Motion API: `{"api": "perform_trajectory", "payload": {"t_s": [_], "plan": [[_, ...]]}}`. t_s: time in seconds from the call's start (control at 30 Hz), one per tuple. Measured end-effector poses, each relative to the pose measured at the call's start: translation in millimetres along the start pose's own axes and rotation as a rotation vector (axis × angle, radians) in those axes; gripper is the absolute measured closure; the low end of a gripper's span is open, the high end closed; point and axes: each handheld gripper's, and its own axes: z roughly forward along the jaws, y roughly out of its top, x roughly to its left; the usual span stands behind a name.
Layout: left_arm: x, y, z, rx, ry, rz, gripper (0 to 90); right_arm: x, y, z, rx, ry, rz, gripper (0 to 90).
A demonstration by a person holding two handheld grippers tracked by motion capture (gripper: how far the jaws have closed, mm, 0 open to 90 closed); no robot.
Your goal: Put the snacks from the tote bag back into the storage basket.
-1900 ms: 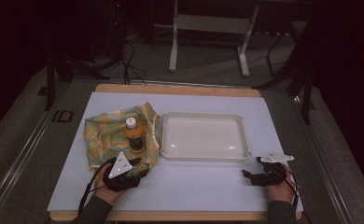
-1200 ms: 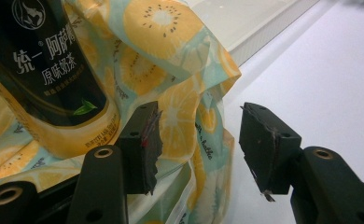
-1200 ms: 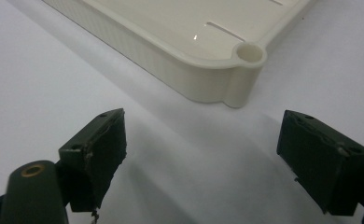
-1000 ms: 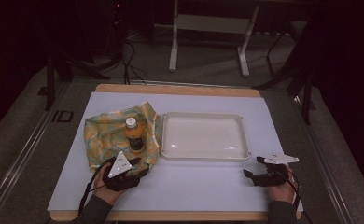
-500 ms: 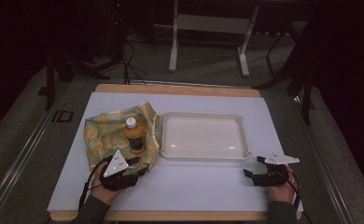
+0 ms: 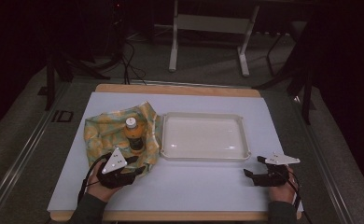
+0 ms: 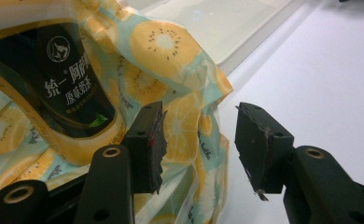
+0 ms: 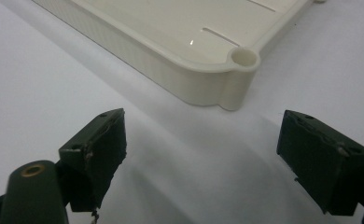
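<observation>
A cloth (image 6: 103, 133) printed with yellow fruit slices lies crumpled on the left of the table. An orange drink bottle (image 6: 134, 135) with a white cap stands upright on it. My left gripper (image 6: 139, 164) is at the cloth's near right corner. In the left gripper view its jaws have just been closing, and a raised fold of the cloth (image 7: 189, 121) hangs between them. The left pad (image 7: 151, 144) is against the fabric and the right pad (image 7: 257, 144) is apart from it. The bottle (image 7: 63, 88) looms at the left. My right gripper (image 6: 254, 166) stands open on the bare table.
A cream tray (image 6: 203, 119) with nothing in it sits mid-table, right of the cloth. Its near right corner (image 8: 238, 70) lies just ahead of my right gripper (image 8: 203, 140). The white table top (image 6: 194, 191) runs along the front. Beyond the table are frame legs and cables.
The left hand has shifted slightly at the cloth's near corner. The right hand, bottle and tray have stayed put.
</observation>
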Motion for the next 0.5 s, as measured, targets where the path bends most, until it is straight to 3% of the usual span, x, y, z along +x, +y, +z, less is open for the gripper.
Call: {"api": "perform_trajectory", "payload": {"t_s": [0.3, 0.5], "plan": [[5.8, 2.9, -4.5, 0.006, 0.018, -0.011, 52.4, 0.0, 0.0, -0.2, 0.0, -0.001, 0.003, 15.4], [11.6, 9.2, -9.1, 0.022, 0.022, 0.006, 53.7, -0.1, 0.0, -0.1, 0.0, -0.001, 0.004, 15.4]]}}
